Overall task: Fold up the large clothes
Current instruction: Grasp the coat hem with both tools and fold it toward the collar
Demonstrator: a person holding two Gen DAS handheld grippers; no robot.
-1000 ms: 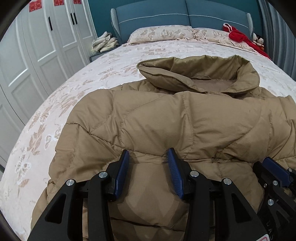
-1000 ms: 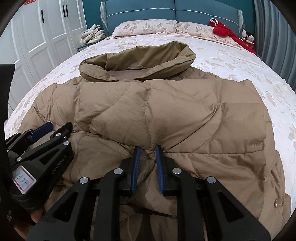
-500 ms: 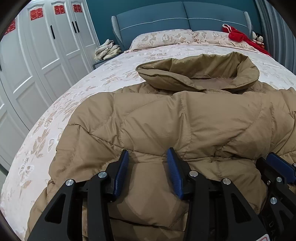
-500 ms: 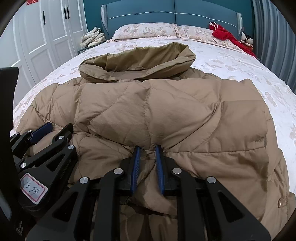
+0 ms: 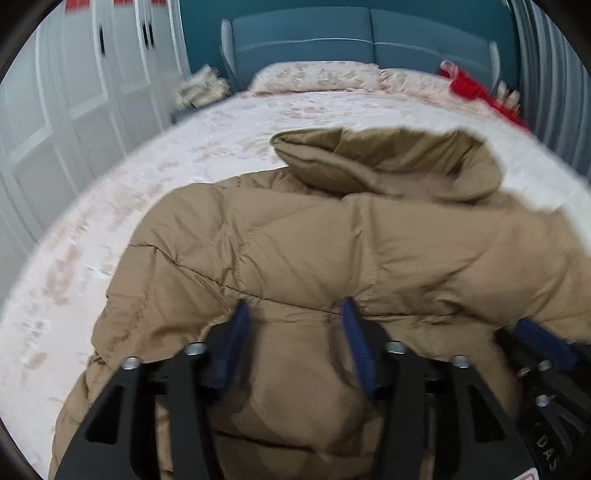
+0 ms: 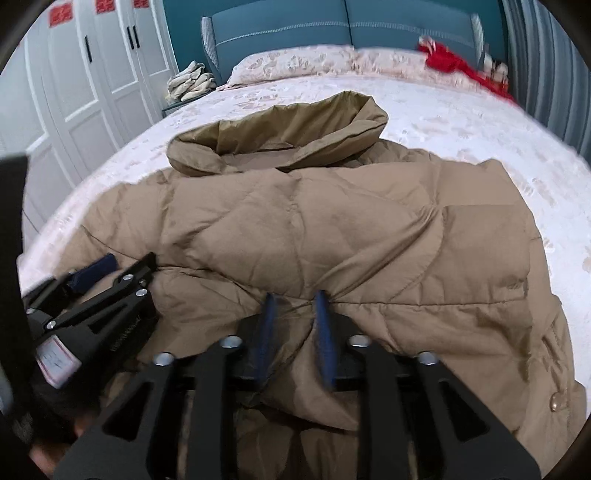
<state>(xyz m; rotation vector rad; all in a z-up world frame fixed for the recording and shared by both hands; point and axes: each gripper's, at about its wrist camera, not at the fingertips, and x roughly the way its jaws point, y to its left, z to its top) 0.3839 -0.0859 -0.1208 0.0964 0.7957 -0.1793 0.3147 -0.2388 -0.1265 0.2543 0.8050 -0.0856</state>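
A tan quilted puffer jacket lies across the bed, its hood toward the headboard. Its near edge is folded up over the body. My left gripper sits at that folded edge on the left side. Its jaws are opening, with puffy fabric bulging between the blue pads. My right gripper is at the same edge further right. Its jaws are opening too, and a pinched fold lies loose between them. The left gripper also shows in the right wrist view.
The floral bedspread stretches around the jacket on the left and far sides. Pillows and a red item lie by the blue headboard. White wardrobe doors stand left. A folded pile rests beside the bed.
Both grippers' jaws have widened on the jacket's folded edge, the right from a tight pinch. The left view has lifted slightly and is blurred by motion.
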